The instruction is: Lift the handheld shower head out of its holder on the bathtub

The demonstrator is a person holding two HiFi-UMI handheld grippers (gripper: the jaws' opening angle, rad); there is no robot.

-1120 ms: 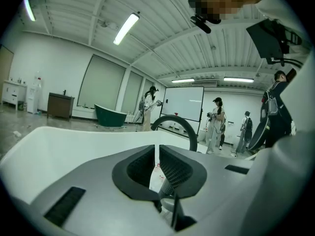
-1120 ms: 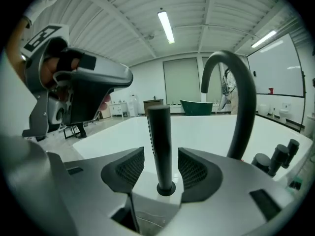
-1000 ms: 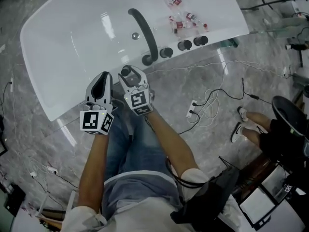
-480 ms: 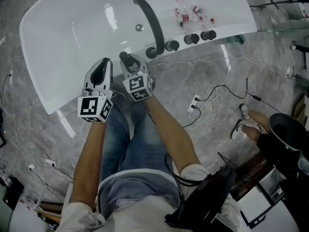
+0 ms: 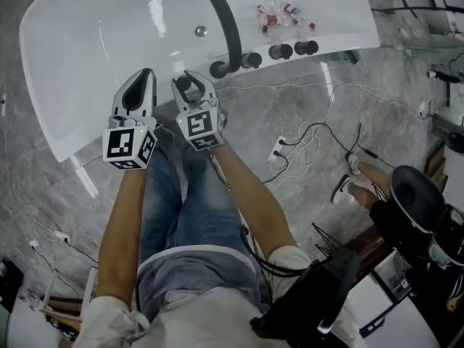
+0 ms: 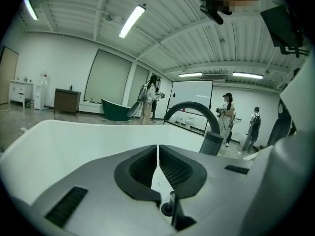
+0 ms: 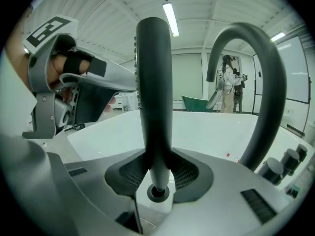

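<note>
The dark grey handheld shower head (image 7: pixel 153 82) stands upright between the pads of my right gripper (image 7: pixel 156 159), which is shut on its handle. The handle's tapered lower end sits at the round dark holder (image 7: pixel 158 193) on the white bathtub rim (image 7: pixel 206 132); I cannot tell whether it is clear of the holder. From the head view, my right gripper (image 5: pixel 190 85) is at the tub's near rim and the shower head (image 5: pixel 188 83) shows as a dark knob in it. My left gripper (image 5: pixel 138 93) hovers beside it to the left, shut and empty, its pads meeting (image 6: pixel 157 154).
A dark arched spout (image 5: pixel 225 20) rises just right of the holder, with three round knobs (image 5: pixel 290 49) further right. Small bottles (image 5: pixel 279 13) lie in the bathtub (image 5: pixel 94 42). Cables and a power strip (image 5: pixel 290 151) lie on the marble floor. People stand far off (image 6: pixel 229 117).
Both grippers have shifted up and left in the head view, closer over the tub rim. The right gripper keeps the dark handle between its jaws.
</note>
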